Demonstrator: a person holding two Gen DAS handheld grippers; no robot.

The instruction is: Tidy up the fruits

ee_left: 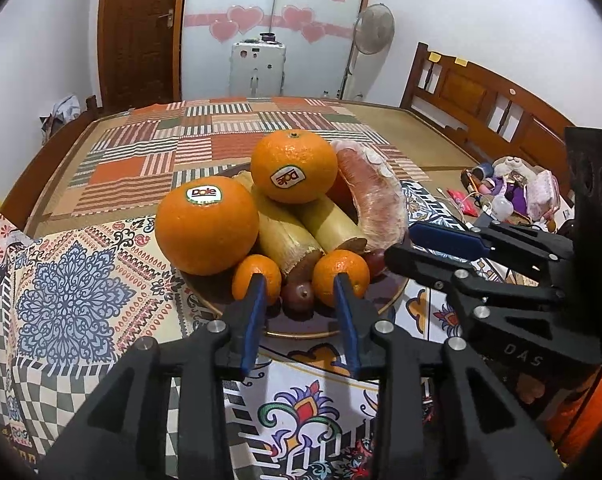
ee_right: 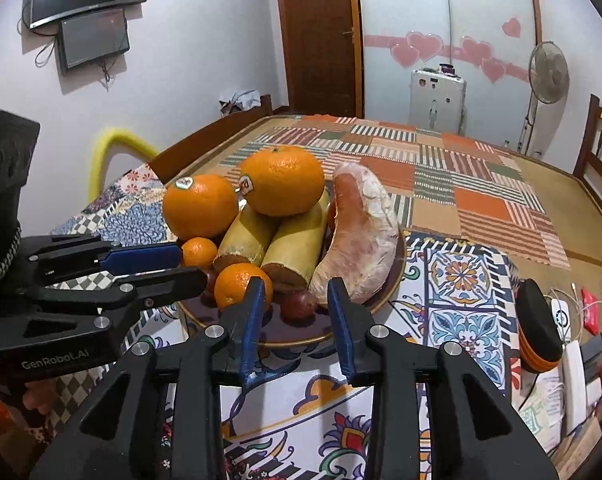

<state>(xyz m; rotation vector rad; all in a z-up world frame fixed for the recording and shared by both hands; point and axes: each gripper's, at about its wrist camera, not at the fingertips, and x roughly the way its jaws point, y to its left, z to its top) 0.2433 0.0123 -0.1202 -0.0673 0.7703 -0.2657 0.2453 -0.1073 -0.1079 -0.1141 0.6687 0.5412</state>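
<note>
A dark plate [ee_left: 385,292] [ee_right: 385,296] holds a fruit pile: two big Dole oranges [ee_left: 207,224] [ee_left: 293,166], two sugarcane pieces [ee_left: 285,236], a peeled pomelo segment [ee_left: 375,200] [ee_right: 361,236], two small mandarins [ee_left: 257,280] [ee_left: 341,276] and dark small fruits [ee_left: 297,296] [ee_right: 299,306]. My left gripper [ee_left: 301,292] is open and empty just before the plate's near rim, its fingers in front of the mandarins. My right gripper [ee_right: 295,296] is open and empty at the plate's near edge. Each gripper shows in the other's view [ee_left: 429,248] [ee_right: 173,264].
The plate sits on a patterned cloth [ee_left: 73,300] over a patchwork-covered table [ee_left: 229,128]. Clutter lies at the right: toys and packets [ee_left: 509,192], an orange-black case [ee_right: 539,328], cables and boxes [ee_right: 573,364]. Wooden chairs [ee_left: 481,96] stand around.
</note>
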